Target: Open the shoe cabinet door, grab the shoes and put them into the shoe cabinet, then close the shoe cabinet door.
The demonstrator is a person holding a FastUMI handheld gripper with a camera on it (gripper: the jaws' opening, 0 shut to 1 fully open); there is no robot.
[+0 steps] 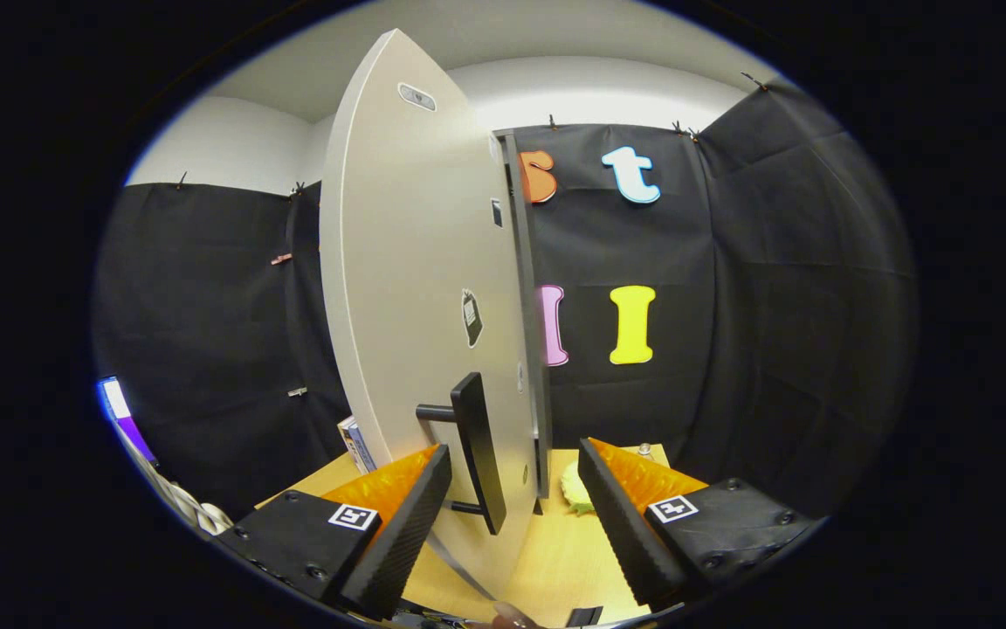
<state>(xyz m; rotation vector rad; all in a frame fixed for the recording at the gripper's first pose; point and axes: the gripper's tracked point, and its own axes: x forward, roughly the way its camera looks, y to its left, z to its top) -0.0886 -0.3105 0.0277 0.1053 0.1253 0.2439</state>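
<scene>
Your gripper (516, 511) is spreading its fingers wide around the cabinet door's (420, 288) black handle (477, 450), touching neither side.

A light wooden table (555, 559) carries the scene. The cabinet door (416, 288), open and seen edge-on, reaches down to it. Just beyond the door's edge a pale yellow-green object (575, 491) lies on the tabletop; what it is cannot be told. A small round knob-like item (644, 450) sits at the far edge.

The gripper (516, 515) holds its fingers spread wide over the table, astride the door's lower edge, pressing on nothing.
</scene>
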